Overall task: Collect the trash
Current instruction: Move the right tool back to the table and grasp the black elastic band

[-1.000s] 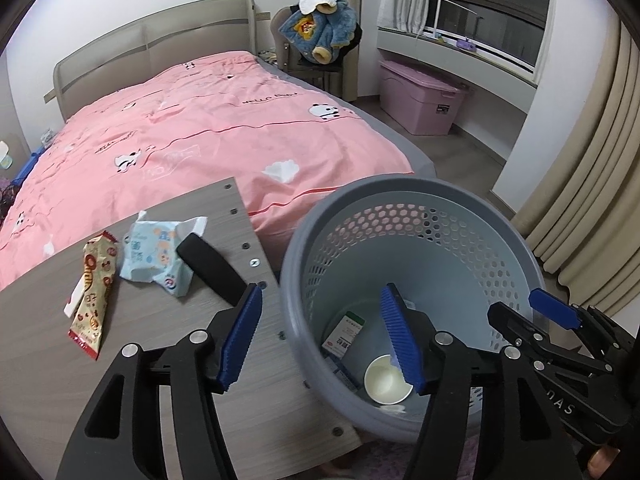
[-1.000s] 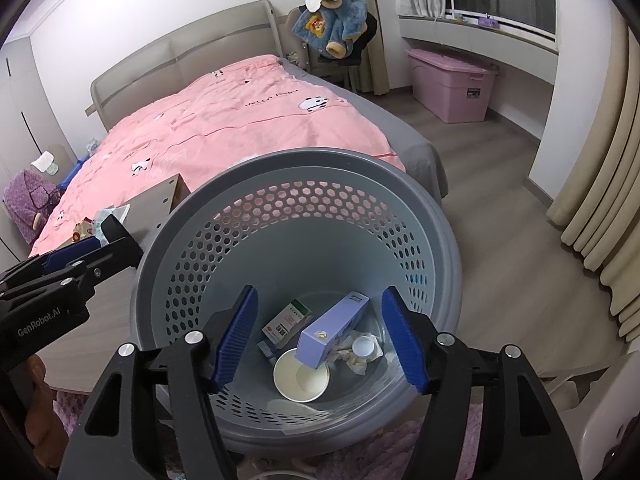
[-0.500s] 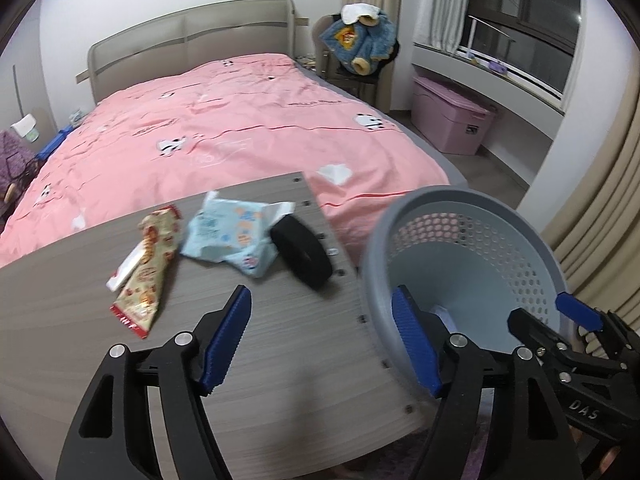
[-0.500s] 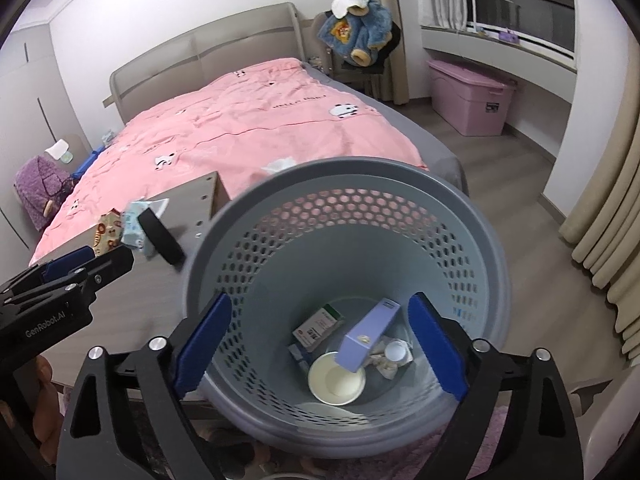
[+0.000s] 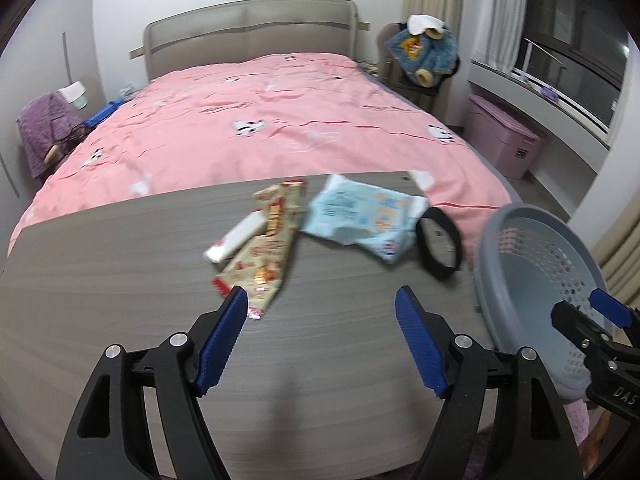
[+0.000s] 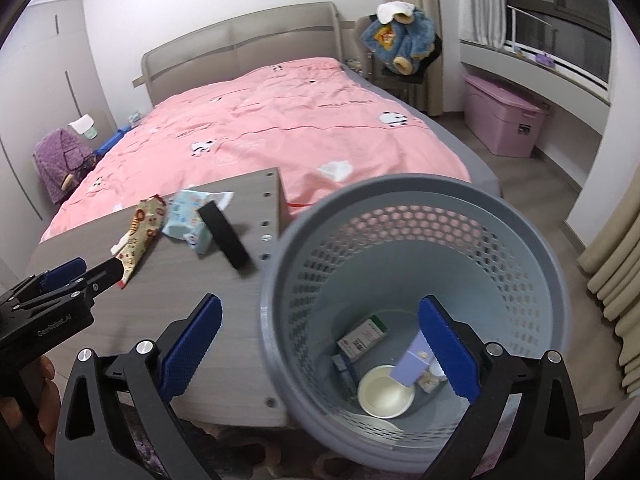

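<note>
We see a dim, evenly lit room under cool indoor light, the window (image 5: 576, 68) dark; shadows are soft. Both fisheye views bend straight lines and blacken at the corners. Motion blur smears the wrappers (image 5: 264, 236) and the basket rim (image 6: 400, 184)

Both wrist views look steeply down toward the bed (image 5: 280, 120); table (image 5: 120, 280) and basket (image 6: 520, 220) shared, slightly blurred.

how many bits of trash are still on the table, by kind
snack wrappers: 1
blue wipes packs: 1
black tape rolls: 1
total: 3
</note>
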